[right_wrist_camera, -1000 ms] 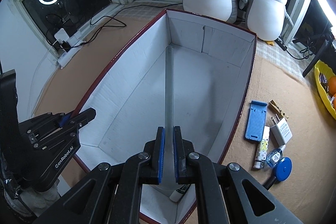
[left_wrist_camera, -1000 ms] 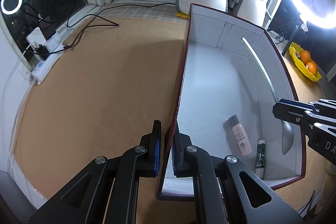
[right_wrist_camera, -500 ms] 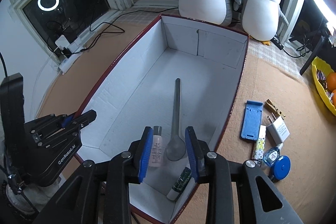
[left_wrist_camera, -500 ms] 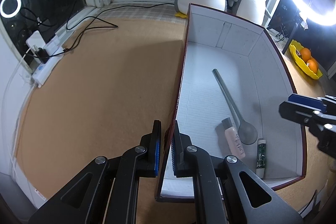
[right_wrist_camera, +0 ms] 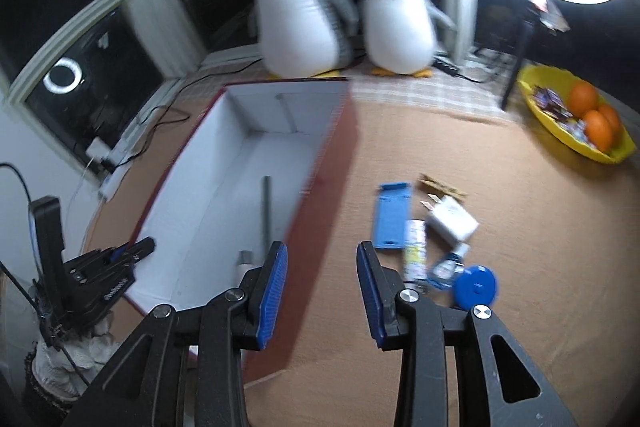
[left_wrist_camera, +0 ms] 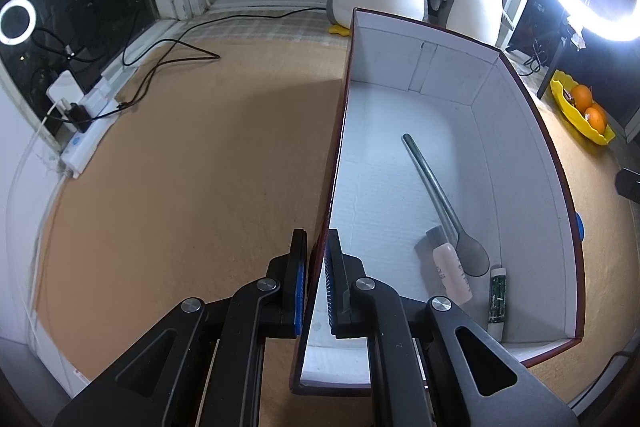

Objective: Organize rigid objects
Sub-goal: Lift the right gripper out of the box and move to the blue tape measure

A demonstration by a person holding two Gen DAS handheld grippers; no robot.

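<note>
A white-lined box [left_wrist_camera: 420, 163] with dark red outer walls sits on a tan bench [left_wrist_camera: 180, 167]. The left hand-held gripper [left_wrist_camera: 316, 283] is clamped on the box's near-left wall, steadying it. Inside the box, toward its near end, lie a long metal spoon [left_wrist_camera: 440, 203], a small pink bottle [left_wrist_camera: 450, 271] and a slim green tube [left_wrist_camera: 497, 299], all close together. The right hand-held gripper [right_wrist_camera: 320, 287] hangs empty just outside the box's right wall – its jaws are opening, with nothing between them. Right of the box waits a loose cluster: a blue stand [right_wrist_camera: 391, 215], a white charger [right_wrist_camera: 452, 221], a clothespin [right_wrist_camera: 442, 189], a small tube [right_wrist_camera: 414, 251] and a blue round disc [right_wrist_camera: 476, 285]. The step in hand looks like fetching the next item. That calls for lowering the open jaws over one piece of the cluster – the crowding there could make a clean pick awkward.
</note>
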